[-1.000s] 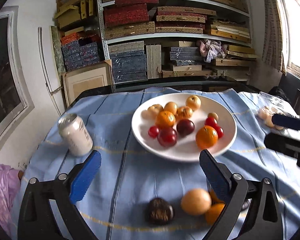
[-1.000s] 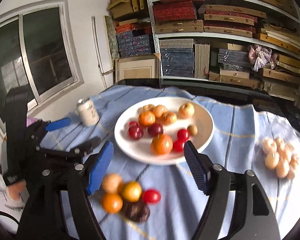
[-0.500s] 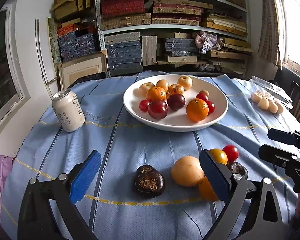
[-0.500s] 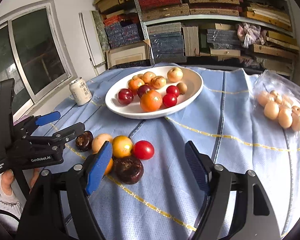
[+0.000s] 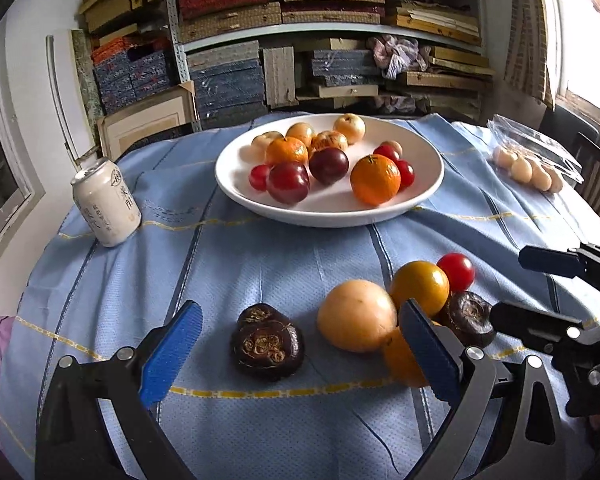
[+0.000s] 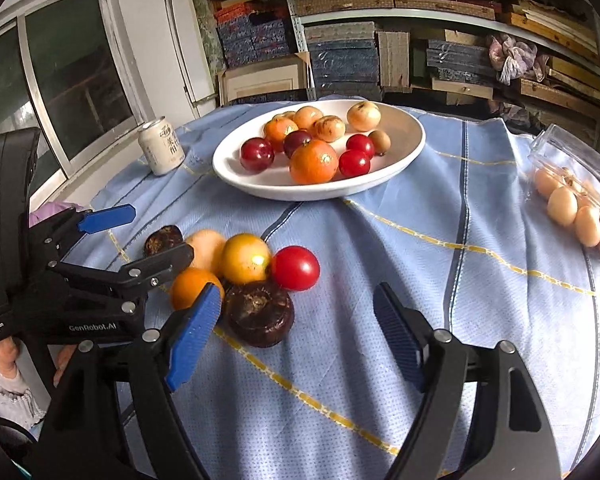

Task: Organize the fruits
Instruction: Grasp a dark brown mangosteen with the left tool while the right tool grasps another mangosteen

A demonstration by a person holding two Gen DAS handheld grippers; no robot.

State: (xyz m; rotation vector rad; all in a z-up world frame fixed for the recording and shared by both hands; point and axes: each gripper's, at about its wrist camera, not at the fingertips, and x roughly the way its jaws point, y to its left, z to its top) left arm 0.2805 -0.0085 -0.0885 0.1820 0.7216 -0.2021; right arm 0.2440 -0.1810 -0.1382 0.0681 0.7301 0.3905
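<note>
Red, glossy tomato (image 6: 295, 268) sits mid-frame beside the loose fruit pile; I judge it soft, slippery, best pinched across its middle. Right gripper (image 6: 296, 338) opening, empty; left gripper (image 5: 300, 350) apart, empty.

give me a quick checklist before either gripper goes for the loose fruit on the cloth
1. Left gripper open, nothing between its pads: ok.
2. Right gripper jaws opening, nothing held: ok.
3. Lone dark fruit stands apart from the cluster: ok.
4. Red tomato touches the yellow fruit, so it may roll: not ok.
5. White plate has bare room: ok.
6. Can clear of the path: ok.
</note>
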